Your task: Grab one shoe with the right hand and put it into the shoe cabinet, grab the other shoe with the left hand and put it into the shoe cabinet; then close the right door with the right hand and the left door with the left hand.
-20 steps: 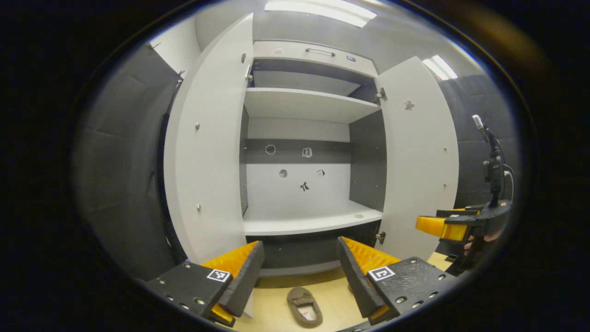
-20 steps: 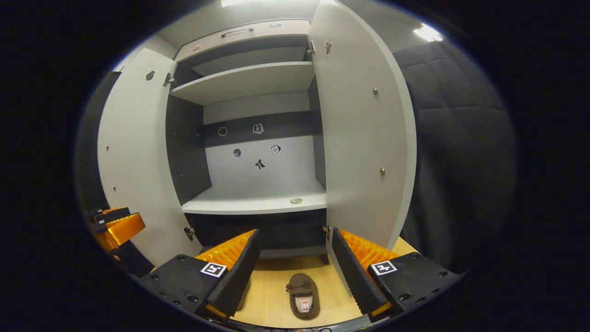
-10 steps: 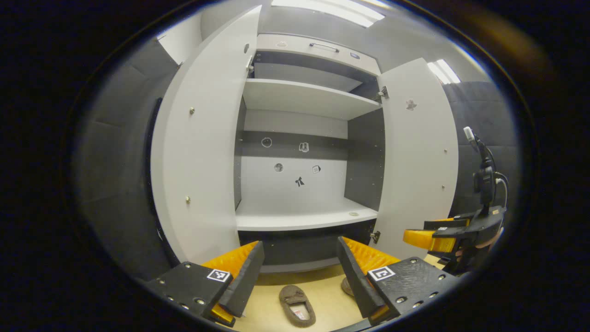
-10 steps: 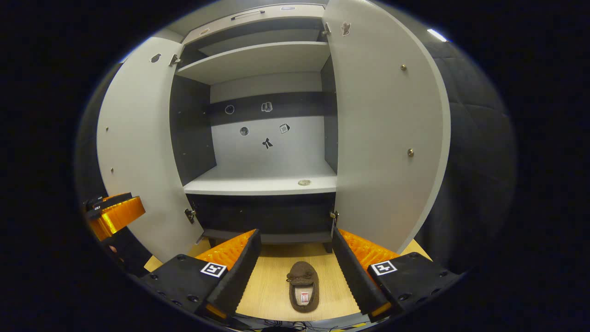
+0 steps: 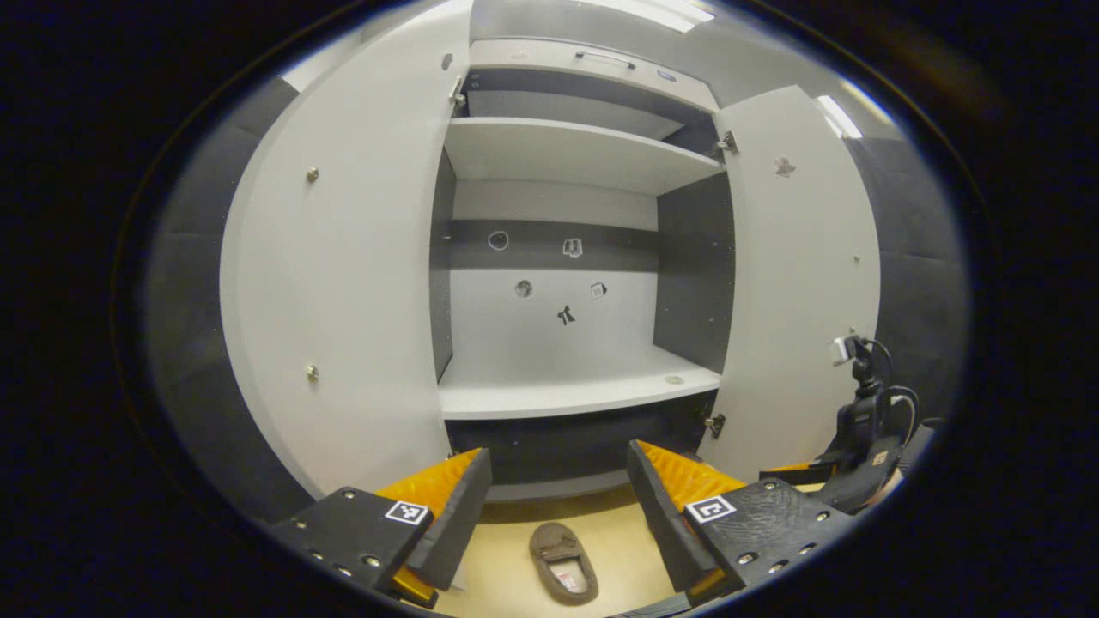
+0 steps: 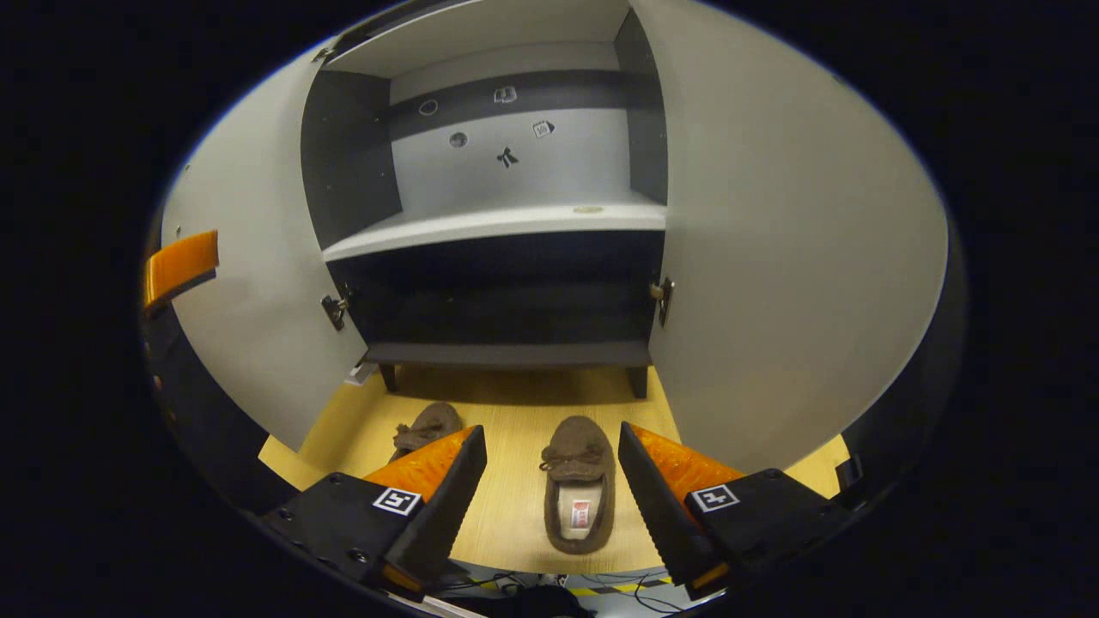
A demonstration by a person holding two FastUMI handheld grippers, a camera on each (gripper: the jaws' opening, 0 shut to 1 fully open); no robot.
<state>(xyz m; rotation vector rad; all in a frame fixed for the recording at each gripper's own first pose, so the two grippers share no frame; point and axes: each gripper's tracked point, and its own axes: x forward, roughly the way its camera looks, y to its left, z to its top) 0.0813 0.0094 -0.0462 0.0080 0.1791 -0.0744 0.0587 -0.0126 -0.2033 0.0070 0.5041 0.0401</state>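
Note:
Two brown slippers lie on the wooden floor before the open grey shoe cabinet [image 6: 502,223]. In the right gripper view one slipper [image 6: 579,493] sits toe toward the cabinet between the fingers of my open right gripper [image 6: 549,502], which hangs above it. The other slipper [image 6: 427,427] lies to its left, partly behind the left finger. In the left gripper view my open left gripper [image 5: 558,524] is above a slipper [image 5: 562,562], and the right gripper's body [image 5: 859,446] is low at the far right. Both doors, left door [image 5: 343,283] and right door [image 5: 794,292], stand wide open.
The cabinet has a pale middle shelf [image 5: 575,390], an upper shelf [image 5: 575,154] and a dark bottom compartment [image 6: 506,300]. Small stickers mark its back wall. Dark padded booth walls flank the doors. Cables and striped tape [image 6: 601,592] lie at the floor's near edge.
My right gripper has tipped down and dropped toward the floor, bringing the slipper up between its fingers and the second slipper into sight. The left gripper has drifted closer to the cabinet.

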